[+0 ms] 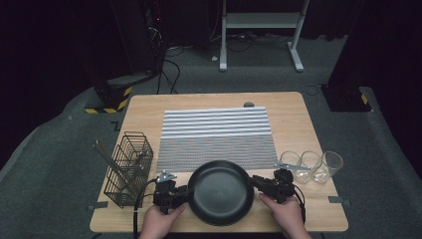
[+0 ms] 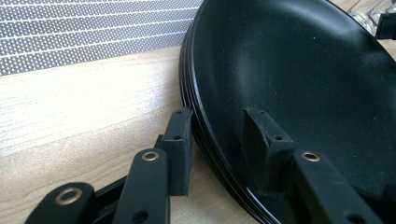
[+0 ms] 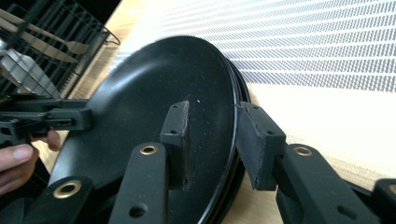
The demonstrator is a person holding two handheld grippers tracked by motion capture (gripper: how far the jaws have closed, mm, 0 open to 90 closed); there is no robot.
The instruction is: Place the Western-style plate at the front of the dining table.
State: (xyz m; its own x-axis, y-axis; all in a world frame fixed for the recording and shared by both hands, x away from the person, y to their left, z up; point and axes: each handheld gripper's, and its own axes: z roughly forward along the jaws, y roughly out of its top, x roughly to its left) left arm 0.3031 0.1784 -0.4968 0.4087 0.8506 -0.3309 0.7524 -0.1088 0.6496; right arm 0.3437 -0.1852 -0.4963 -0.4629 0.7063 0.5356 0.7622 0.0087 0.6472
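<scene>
Stack of black plates (image 1: 220,191) sits on the table (image 1: 144,112) at its near edge, just in front of the striped placemat (image 1: 216,137). Left gripper (image 1: 185,191) straddles the stack's left rim, right gripper (image 1: 255,181) the right rim; in each gripper view one jaw sits inside the top plate, the other outside the rim. Jaws partly closed around the rim, pads look near it, but a firm clamp I cannot tell. Opposite-side holds probably to lift the stack level. Wire basket (image 1: 128,167) with cutlery is left of the plates, three glasses (image 1: 312,166) right.
</scene>
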